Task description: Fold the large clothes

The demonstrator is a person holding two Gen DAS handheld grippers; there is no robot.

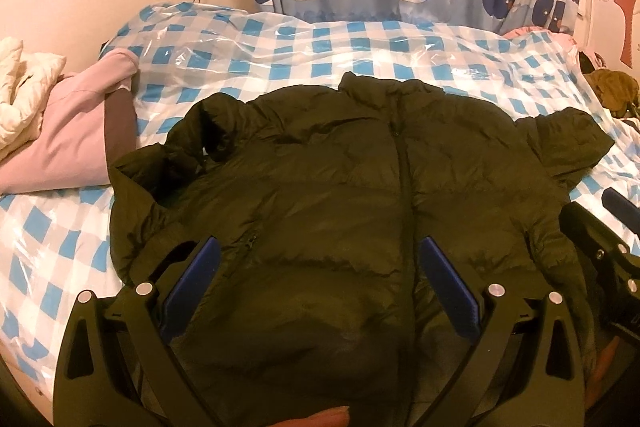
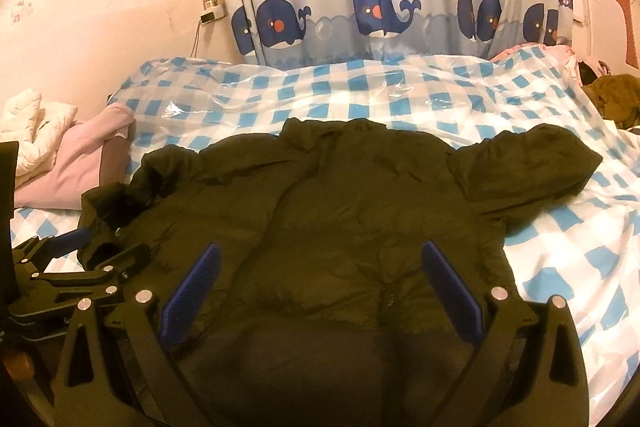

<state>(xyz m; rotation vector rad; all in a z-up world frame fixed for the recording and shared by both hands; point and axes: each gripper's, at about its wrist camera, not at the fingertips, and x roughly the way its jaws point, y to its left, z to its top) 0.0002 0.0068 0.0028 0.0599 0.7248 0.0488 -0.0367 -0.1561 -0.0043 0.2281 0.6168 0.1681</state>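
Jacket point(image 1: 340, 187) spread flat on checkered bed point(image 1: 280, 43); we hover left gripper point(image 1: 320, 263) and right gripper point(image 2: 320, 263) above near hem, jaws wide, holding nothing.

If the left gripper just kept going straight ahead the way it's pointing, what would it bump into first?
Most likely the dark puffer jacket: the left gripper, jaws wide open, points across its front near the zipper. Depth is unclear, so it might skim above it toward the checkered bed cover.
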